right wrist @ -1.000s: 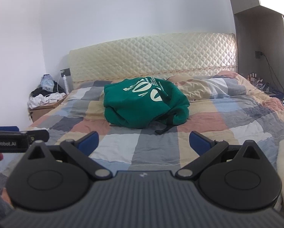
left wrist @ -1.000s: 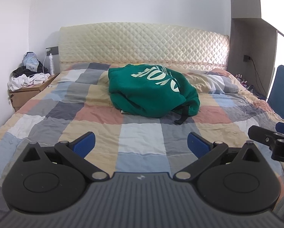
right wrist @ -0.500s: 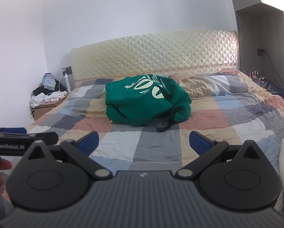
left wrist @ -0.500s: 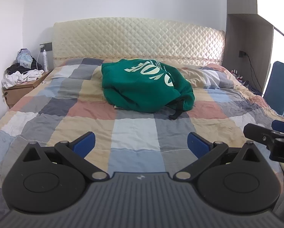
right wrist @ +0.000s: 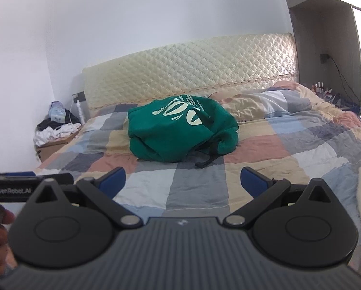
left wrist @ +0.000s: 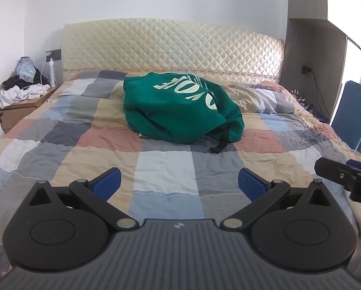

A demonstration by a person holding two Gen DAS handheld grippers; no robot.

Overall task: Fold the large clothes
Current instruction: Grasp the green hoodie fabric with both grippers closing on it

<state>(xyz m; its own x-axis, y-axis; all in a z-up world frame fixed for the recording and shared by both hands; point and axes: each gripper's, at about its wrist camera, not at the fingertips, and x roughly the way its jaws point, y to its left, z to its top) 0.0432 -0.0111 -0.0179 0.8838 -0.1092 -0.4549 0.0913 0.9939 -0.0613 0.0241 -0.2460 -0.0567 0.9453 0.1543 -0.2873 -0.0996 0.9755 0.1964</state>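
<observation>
A green hoodie (left wrist: 180, 111) with pale lettering lies bunched in a heap on the checked bedspread (left wrist: 163, 169), toward the head of the bed; it also shows in the right wrist view (right wrist: 180, 133). A dark drawstring (left wrist: 220, 142) trails from its front. My left gripper (left wrist: 179, 183) is open and empty, hovering over the foot of the bed, well short of the hoodie. My right gripper (right wrist: 181, 181) is open and empty, also short of it. The right gripper's side (left wrist: 344, 176) shows at the left view's right edge.
A quilted cream headboard (left wrist: 170, 53) backs the bed. A bedside box (left wrist: 18, 111) at the left carries piled clothes and a spray bottle. A blue chair (left wrist: 352, 116) stands at the right. A rumpled pillow (left wrist: 260, 99) lies behind the hoodie.
Both grippers have drifted slightly, tilting up and closer to the bed; the hoodie sits a little lower in both views. Both grippers stay open and the hoodie has not moved.
</observation>
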